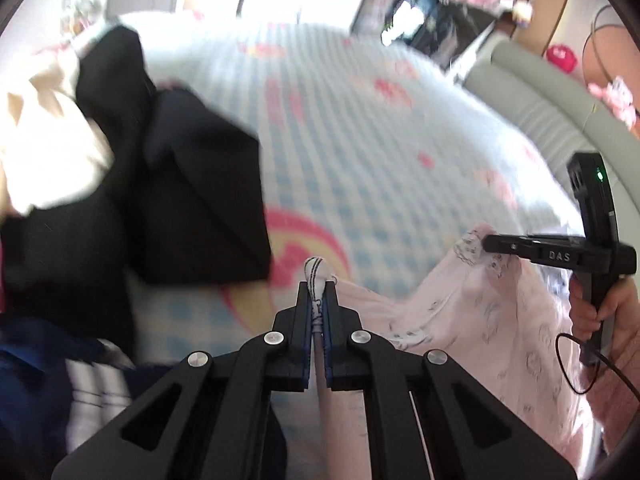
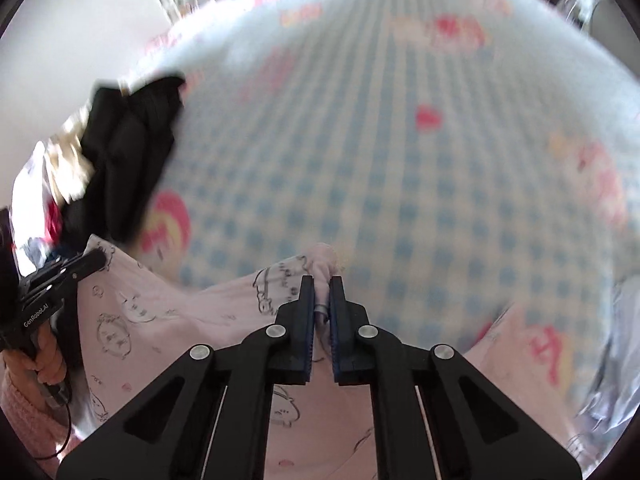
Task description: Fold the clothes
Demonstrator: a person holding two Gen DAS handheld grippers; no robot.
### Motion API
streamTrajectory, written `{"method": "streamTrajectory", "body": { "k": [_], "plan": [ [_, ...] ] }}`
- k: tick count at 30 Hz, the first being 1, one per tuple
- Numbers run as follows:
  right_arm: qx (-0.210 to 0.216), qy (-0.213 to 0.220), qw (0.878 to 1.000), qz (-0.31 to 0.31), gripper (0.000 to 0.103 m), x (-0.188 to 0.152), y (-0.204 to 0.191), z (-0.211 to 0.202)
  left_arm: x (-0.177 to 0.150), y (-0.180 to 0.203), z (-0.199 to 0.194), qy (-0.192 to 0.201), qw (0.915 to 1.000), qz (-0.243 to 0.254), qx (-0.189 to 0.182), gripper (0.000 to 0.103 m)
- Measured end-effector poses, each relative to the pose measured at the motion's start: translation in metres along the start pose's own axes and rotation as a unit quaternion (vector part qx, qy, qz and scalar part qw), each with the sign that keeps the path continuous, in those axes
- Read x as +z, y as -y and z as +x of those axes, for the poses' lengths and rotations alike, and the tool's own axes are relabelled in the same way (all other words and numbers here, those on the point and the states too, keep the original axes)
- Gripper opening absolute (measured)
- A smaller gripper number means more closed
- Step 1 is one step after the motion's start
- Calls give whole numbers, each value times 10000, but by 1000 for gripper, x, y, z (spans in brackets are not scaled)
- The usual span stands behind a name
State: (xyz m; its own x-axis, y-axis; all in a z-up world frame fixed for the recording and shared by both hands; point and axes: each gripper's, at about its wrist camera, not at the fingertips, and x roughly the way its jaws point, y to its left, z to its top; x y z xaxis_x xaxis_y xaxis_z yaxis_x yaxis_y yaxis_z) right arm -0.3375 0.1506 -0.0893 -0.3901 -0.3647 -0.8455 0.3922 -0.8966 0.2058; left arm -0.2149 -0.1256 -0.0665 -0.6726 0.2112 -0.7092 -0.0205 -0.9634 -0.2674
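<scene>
A pale pink garment (image 1: pixel 472 320) printed with small cartoon drawings hangs between both grippers above the bed; it also shows in the right wrist view (image 2: pixel 168 320). My left gripper (image 1: pixel 318 286) is shut on one edge of it, a bunched white bit sticking out past the fingertips. My right gripper (image 2: pixel 322 284) is shut on another edge. In the left wrist view the right gripper (image 1: pixel 486 242) shows at the right, pinching the fabric. In the right wrist view the left gripper (image 2: pixel 98 260) shows at the left edge.
The bed (image 2: pixel 400 160) has a blue-checked sheet with pink prints. A pile of black clothes (image 1: pixel 180 200) and cream cloth (image 1: pixel 48 140) lies at its left side; dark blue and striped clothes (image 1: pixel 60 380) lie nearer. A grey padded edge (image 1: pixel 540 100) runs along the right.
</scene>
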Motion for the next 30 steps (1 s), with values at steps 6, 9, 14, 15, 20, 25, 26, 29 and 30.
{"method": "streamTrajectory", "body": {
  "k": [6,9,14,15,20,25,26,29,30],
  "plan": [
    [-14,-13,9998,221,5,3,14,34,-5,-22,39,-313,9988,-172,335,5],
    [-218,-595,9966,535,11,-4,26,73,-15,-32,67,-748,9962,-182,416,12],
    [60,-108,9955,937,21,-8,39,33,-4,-45,33,-427,9970,-424,487,34],
    [107,-12,9958,910,22,-10,38,20,-4,-43,23,-345,9976,-402,434,36],
    [422,26,9980,472,26,-27,6,-26,-16,7,-12,-182,9993,303,-155,36],
    [394,-622,9973,61,35,-52,-27,-3,-40,71,17,-583,9902,889,-901,40],
    [262,-805,9964,19,34,-58,-29,8,-42,82,35,-800,9881,841,-1005,40],
    [-165,-1015,9947,-51,32,-69,-27,33,-49,99,79,-1298,9849,1014,-540,40],
    [-276,-920,9954,6,32,-68,-23,34,-47,98,85,-1301,9854,1060,-297,40]
  ]
}}
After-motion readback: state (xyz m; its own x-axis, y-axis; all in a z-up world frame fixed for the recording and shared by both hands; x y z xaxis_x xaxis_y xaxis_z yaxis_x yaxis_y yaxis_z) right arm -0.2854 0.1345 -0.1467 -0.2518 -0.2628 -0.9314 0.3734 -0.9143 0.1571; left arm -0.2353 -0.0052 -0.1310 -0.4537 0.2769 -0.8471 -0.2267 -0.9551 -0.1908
